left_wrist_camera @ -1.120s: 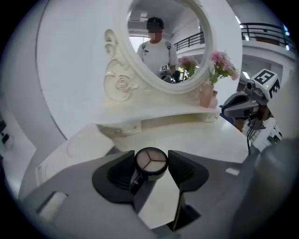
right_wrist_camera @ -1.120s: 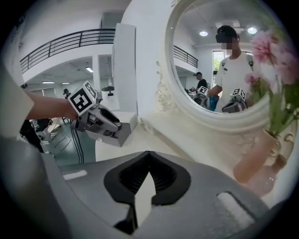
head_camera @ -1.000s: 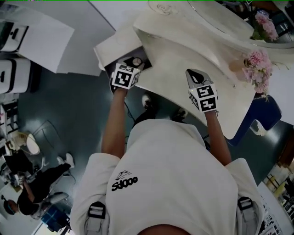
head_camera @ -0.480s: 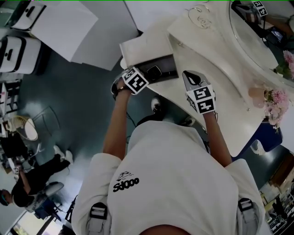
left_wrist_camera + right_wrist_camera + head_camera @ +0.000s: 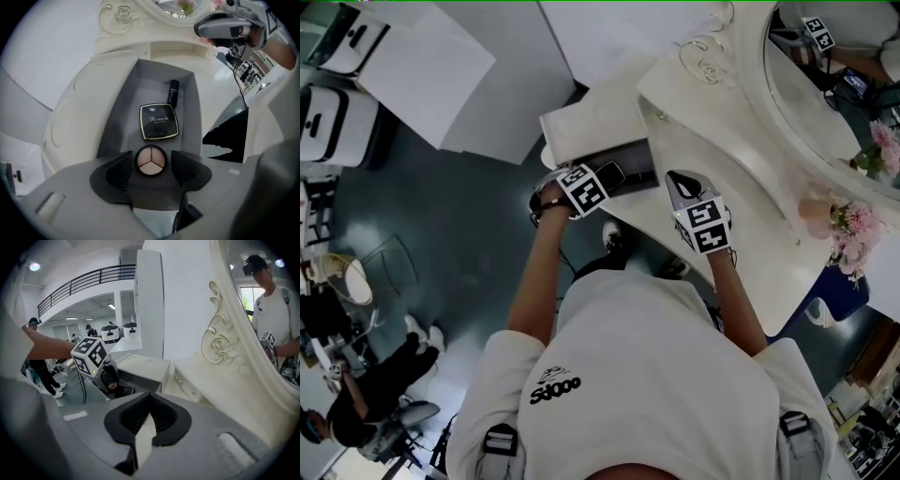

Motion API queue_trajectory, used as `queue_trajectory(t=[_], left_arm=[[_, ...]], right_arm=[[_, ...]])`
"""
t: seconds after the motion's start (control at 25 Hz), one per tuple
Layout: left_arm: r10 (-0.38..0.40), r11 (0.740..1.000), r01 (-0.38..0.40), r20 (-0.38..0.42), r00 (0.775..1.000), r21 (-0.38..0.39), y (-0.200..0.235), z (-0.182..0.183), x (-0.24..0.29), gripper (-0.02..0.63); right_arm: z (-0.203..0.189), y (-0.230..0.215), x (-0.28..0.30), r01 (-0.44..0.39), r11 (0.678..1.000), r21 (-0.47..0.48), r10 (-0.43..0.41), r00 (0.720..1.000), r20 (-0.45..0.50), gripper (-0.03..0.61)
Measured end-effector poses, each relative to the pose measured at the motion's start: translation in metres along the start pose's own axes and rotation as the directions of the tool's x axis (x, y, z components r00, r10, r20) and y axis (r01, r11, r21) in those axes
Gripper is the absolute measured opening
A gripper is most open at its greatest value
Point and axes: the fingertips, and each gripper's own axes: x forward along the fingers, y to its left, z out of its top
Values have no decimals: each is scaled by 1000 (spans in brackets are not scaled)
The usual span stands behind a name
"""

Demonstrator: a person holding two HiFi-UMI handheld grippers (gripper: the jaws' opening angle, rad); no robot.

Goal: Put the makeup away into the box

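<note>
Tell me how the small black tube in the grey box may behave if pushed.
The black tube looks round and lies on its side, so it would probably roll sideways. Its surface seems glossy, so it may slip in a grip. The walls of the grey box should stop it.

Oval mirror (image 5: 831,101) w/ pink flowers (image 5: 855,225) beside; maybe cookers (image 5: 332,122) far left.

Looking down on a white, curved table (image 5: 741,197) sweeping across the upper right of the frame. Carrying a grey box (image 5: 639,157) at its left end, an ornate oval mirror (image 5: 811,84) top right, pink flowers (image 5: 861,228) far right.
</note>
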Motion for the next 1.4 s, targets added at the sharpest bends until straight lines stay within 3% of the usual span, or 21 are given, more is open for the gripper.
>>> queue_trajectory(t=[0.12,0.36,0.52,0.6,0.8,1.0,1.12,1.2,1.4], left_arm=[[-37,997,35,-31,999,-65,-1,-12,-7,310],[-40,992,51,102,994,-114,11,18,-48,297],[12,993,21,273,962,-117,20,69,-81,241],[51,993,-7,389,920,-114,24,102,-103,192],[131,991,-80,614,779,-110,13,175,-147,26],[117,990,-130,787,605,-47,-27,240,-200,15],[75,991,-135,849,523,-4,-49,277,-229,17],[50,990,-138,871,488,21,-63,294,-245,15],[13,984,-166,900,435,66,-94,323,-277,15]], right_arm=[[2,-5,-2,7,1000,1,-7,1000,1,2],[7,-26,-20,55,998,10,-55,998,32,2],[13,-44,-44,108,994,26,-110,991,71,3],[16,-53,-58,142,989,38,-145,985,91,3],[27,-76,-102,224,974,40,-227,963,147,2],[34,-100,-163,343,938,44,-345,917,199,2],[37,-116,-195,409,910,62,-412,883,226,2],[39,-122,-216,442,894,75,-446,860,246,2],[49,-129,-268,515,854,76,-513,809,288,2]])
